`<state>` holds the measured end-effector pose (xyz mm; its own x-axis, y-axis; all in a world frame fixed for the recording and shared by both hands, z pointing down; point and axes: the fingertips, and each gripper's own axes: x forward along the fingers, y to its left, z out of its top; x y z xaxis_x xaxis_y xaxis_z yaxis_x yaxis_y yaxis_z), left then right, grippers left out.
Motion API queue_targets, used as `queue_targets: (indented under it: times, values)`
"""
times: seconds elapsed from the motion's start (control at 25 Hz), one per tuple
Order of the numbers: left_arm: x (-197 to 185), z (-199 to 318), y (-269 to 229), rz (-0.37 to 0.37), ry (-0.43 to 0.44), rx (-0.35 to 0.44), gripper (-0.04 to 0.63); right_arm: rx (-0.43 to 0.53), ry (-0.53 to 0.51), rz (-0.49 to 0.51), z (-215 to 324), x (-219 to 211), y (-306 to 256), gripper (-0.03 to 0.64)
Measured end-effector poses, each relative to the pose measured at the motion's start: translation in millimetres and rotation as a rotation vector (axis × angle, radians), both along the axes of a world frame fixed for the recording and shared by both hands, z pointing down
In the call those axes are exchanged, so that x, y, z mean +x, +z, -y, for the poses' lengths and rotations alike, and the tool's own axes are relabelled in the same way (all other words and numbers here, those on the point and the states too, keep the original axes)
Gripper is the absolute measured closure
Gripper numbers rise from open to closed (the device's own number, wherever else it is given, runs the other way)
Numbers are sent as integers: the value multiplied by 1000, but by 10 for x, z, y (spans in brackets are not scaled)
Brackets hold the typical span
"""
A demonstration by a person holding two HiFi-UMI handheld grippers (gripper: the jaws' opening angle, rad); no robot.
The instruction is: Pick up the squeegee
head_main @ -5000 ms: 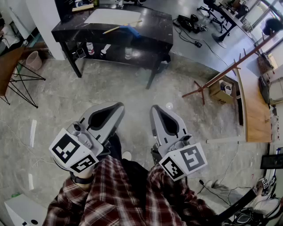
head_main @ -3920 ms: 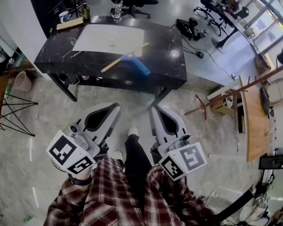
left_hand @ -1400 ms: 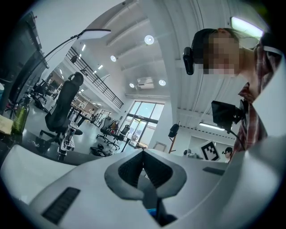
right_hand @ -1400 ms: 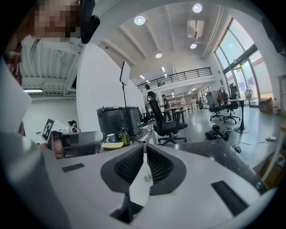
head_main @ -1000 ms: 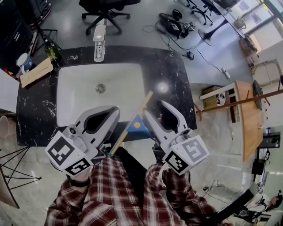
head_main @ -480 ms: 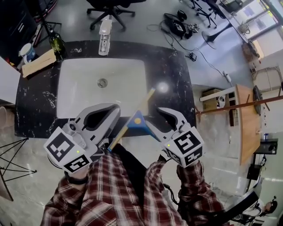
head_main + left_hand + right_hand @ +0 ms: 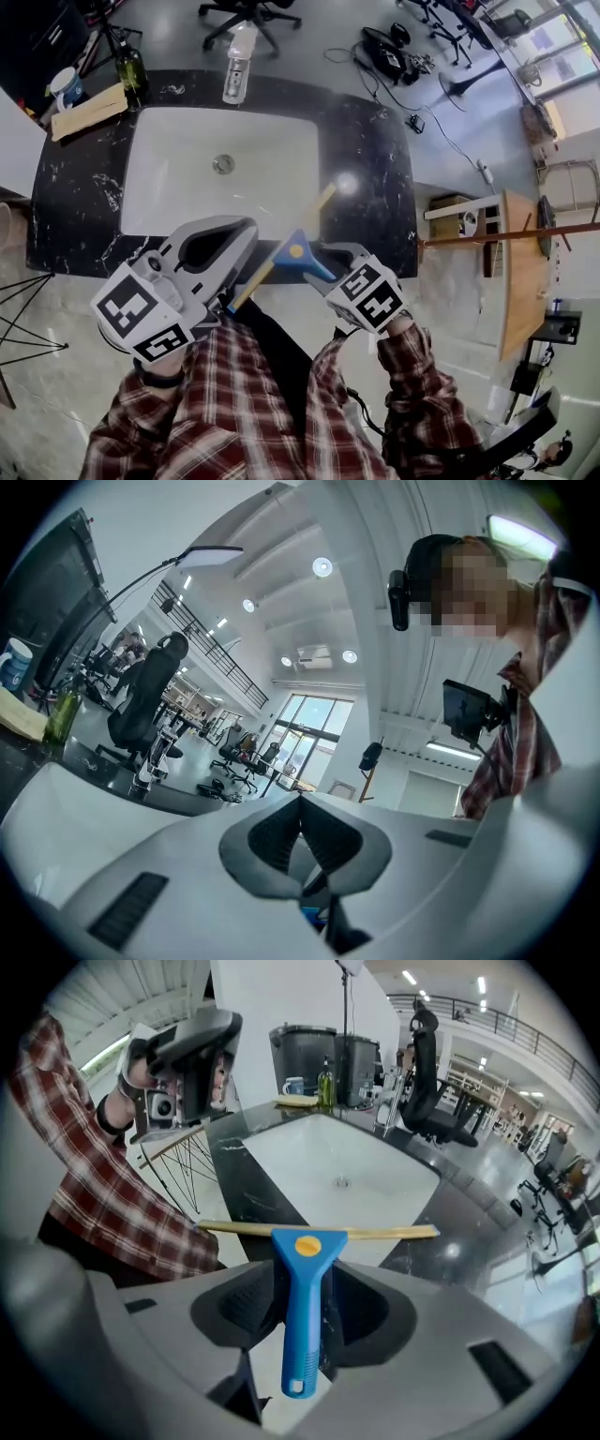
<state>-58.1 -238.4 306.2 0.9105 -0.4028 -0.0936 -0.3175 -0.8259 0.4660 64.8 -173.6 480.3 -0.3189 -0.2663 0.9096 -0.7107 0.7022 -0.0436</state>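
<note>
One squeegee [image 7: 302, 1307]: blue handle held in the right gripper [image 7: 305, 1283], yellow blade lying crosswise past the jaw tips, over the front edge of the counter [image 7: 375, 187].
Right gripper: jaws clamped on the handle from both sides.
Left gripper [image 7: 300, 822]: jaws pressed together on nothing, just beside the blade's near end.
Counter: black marble, with a white sink [image 7: 178, 178] set in it.
Back edge: tap [image 7: 237, 52], dark bottle [image 7: 131, 66], cup [image 7: 66, 86].

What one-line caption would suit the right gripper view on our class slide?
Right gripper closed on the handle of the blue squeegee, white sink beyond.
</note>
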Motion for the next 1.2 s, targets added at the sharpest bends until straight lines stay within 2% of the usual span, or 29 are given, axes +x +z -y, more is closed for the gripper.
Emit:
queue_targets:
  times: [0.16,0.36,0.52,0.64,0.76,0.84,1.2]
  values:
    - [-65,32,38,-1,-19,-12,586,-96,31,-18,-61,49,261,414]
    - [-101,55,81,-7,-37,-26,586,-138,47,-40,-24,46,442,414]
    - [-87,59,98,-9,-37,-29,586,-160,33,-93,-31,65,510,416]
    - [-81,71,107,-9,-41,-31,586,-175,17,-98,-26,67,510,416]
    - [-74,70,104,-10,-41,-29,586,-162,7,-84,-18,79,498,434]
    - [-68,68,95,-8,-40,-28,586,-136,19,-66,3,87,477,474]
    - [-98,67,19,12,-55,-7,586,-96,82,-2,35,59,422,477]
